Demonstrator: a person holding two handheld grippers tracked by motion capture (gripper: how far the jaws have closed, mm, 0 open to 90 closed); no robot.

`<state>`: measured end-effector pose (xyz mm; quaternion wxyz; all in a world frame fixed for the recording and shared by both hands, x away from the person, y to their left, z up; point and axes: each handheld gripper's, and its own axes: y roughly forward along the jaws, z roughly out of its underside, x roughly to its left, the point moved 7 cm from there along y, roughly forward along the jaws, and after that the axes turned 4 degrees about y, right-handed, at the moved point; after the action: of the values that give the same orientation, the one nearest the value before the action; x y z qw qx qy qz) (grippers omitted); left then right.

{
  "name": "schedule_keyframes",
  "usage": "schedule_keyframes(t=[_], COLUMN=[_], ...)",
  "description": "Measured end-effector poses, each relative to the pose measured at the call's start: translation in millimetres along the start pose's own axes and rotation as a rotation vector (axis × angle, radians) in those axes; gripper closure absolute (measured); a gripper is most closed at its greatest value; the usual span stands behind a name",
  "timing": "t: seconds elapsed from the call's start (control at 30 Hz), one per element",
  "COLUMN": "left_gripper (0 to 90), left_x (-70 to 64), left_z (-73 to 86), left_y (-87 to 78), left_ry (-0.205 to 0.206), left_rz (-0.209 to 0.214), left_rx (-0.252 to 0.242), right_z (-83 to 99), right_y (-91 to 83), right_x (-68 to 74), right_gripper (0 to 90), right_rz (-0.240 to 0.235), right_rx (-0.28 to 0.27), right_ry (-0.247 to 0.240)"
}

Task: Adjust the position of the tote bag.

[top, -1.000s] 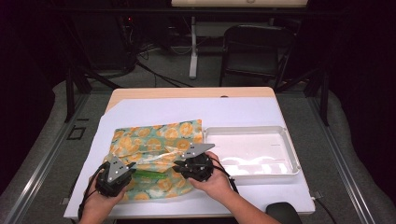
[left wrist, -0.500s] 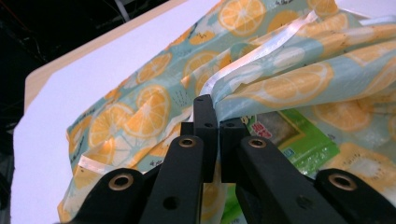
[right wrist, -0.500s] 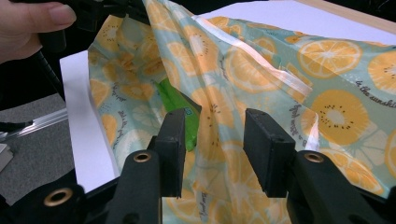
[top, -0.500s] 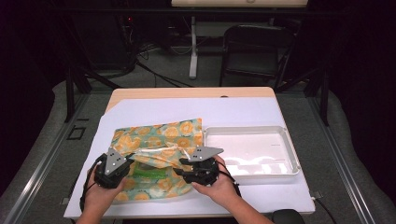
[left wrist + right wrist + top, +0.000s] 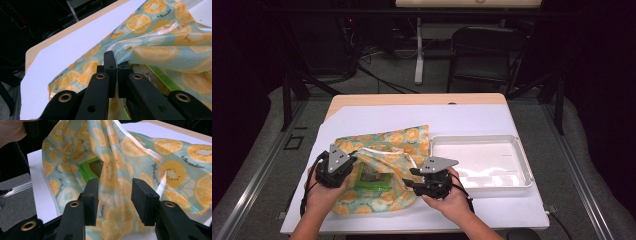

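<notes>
Orange-print plastic bag (image 5: 384,170) lying on the white table sheet (image 5: 377,120), immediately to the left of the white tray (image 5: 522,165), with its long axis running from the near left to the far right corner beside the tray. A green packet (image 5: 373,176) sits inside the bag, toward the bag's near-left part, and shows through the mouth in the right gripper view (image 5: 91,168).

Left gripper (image 5: 115,63): jaws clenched on a fold of the bag's upper rim (image 5: 130,51), holding that lip lifted off the lower layer, on the side of the bag away from the tray.

Right gripper (image 5: 115,195): jaws parted, released, with a raised ridge of bag film standing between them but not yet pinched; it sits at the bag's near edge, on the tray side, in the high view (image 5: 432,182).

The relation governing the next move: the mouth of the bag lies between the two grippers, and the packet lies beyond the right jaws, toward the left gripper. The right gripper appears the better placed to seize the opposite lip, though whether its pads already touch the film cannot be settled from these views.
</notes>
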<state>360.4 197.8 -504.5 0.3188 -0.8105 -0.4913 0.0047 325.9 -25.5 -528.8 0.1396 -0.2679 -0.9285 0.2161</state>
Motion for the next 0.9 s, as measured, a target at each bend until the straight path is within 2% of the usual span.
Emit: schedule_keyframes(t=[0.13, 0.4, 0.9], left_gripper=[90.0, 90.0, 90.0], left_x=[5.7, 12.5, 19.7], left_z=[-9.3, -32.2, -44.7], left_y=[4.9, 11.0, 30.3], left_ry=[-0.022, -0.016, -0.060], left_rz=[0.005, 0.005, 0.018], left_rx=[-0.012, -0.030, -0.047], right_z=[0.4, 0.8, 2.7], right_y=[-2.0, -4.4, -6.0], right_x=[-3.5, -8.3, -15.6], right_gripper=[56.6, 55.3, 49.9], right_rz=[0.006, 0.018, 0.053], right_rx=[0.003, -0.002, -0.012], right_ry=[0.007, 0.020, 0.066])
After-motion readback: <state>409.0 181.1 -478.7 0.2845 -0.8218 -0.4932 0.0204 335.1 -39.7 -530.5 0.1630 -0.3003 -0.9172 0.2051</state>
